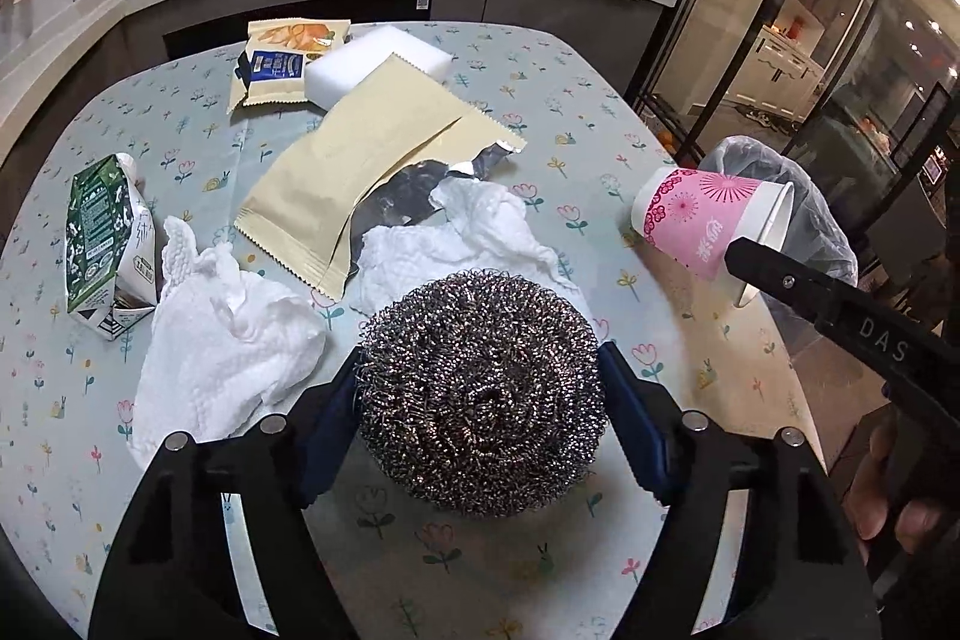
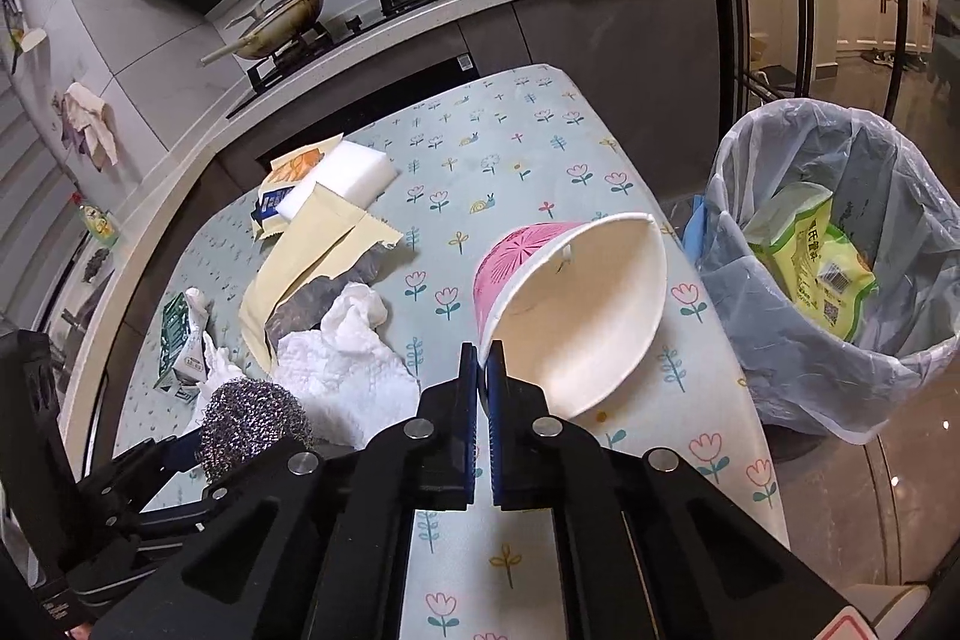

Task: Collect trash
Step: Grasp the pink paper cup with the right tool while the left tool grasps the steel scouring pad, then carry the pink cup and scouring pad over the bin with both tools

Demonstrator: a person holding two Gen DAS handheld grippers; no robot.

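Item: paper cup (image 2: pixel 570 316), pink-printed, tipped on its side at the desk (image 2: pixel 540 130) edge, just beside the lined trash bin (image 2: pixel 840 340).

Right hand-held gripper (image 2: pixel 483 358): closed, pinching the cup's rim.

Left hand-held gripper (image 1: pixel 480 388): pads against both sides of the steel scourer (image 1: pixel 480 388), gripping it.

Remaining on desk: tissues (image 1: pixel 228 334), beige wrapper (image 1: pixel 360 160), milk carton (image 1: pixel 102 244), snack bag (image 1: pixel 282 58), white sponge (image 1: pixel 384 58).

Risk: thin rim grip may slip or crumple, dropping the cup beside the bin. The scourer may not be trash; binning it would be an error.
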